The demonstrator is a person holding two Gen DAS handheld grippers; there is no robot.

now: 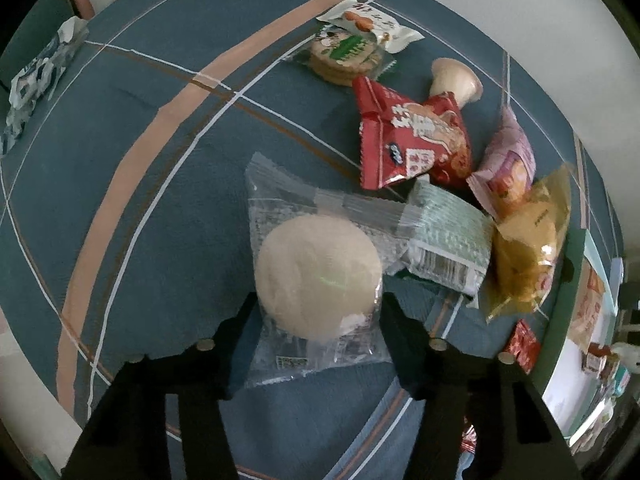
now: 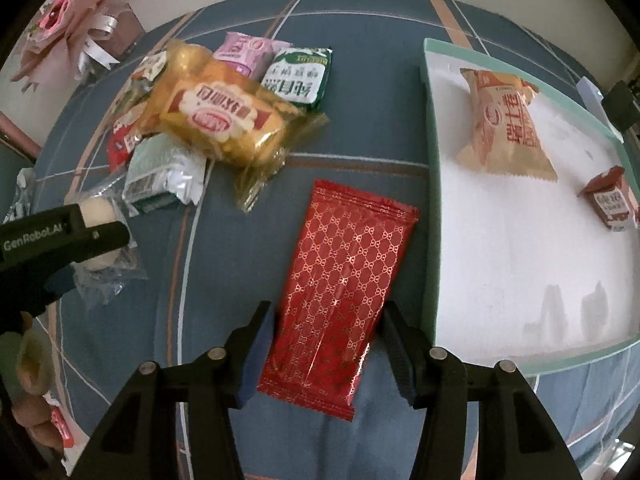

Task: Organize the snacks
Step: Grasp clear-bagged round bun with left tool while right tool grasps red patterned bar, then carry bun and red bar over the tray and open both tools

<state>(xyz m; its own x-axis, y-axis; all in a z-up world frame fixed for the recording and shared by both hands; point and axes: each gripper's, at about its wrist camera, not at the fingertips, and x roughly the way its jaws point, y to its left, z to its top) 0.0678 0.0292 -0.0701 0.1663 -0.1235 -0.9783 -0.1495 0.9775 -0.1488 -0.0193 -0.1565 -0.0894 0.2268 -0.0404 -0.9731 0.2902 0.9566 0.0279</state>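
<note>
In the left wrist view, the left gripper (image 1: 318, 320) is pointed steeply down at a blue bedspread (image 1: 132, 184) crossed by pink and white stripes. A round pale cake in a clear wrapper (image 1: 316, 276) is seen between the two black fingers. The pads are set against the cake's two sides, so the tongs are closed on it. The wrapper's long axis runs away from the camera, from the lower edge between the fingers up towards the heap of snacks. Just beyond it a pale green packet (image 1: 448, 240) is laid, touching the wrapper's far right corner. A red packet (image 1: 416, 140), a pink packet (image 1: 508, 164) and a yellow bag (image 1: 528, 248) are heaped behind and to the right. Farther off a biscuit pack (image 1: 344, 56) is overlapped by a white packet (image 1: 372, 24).

In the right wrist view, the right gripper (image 2: 328, 356) is likewise aimed downward. A long red patterned packet (image 2: 340, 292) is held between its fingers near the packet's lower end, with both pads on its edges. Its long axis is tilted, rising from the lower left to the upper right. To the right a white tray with a green rim (image 2: 430, 200) is seen, close beside the packet's upper corner. An orange packet (image 2: 508, 124) and a small red packet (image 2: 608, 200) are laid in it. At the left edge the other gripper is seen clamped on the cake.
</note>
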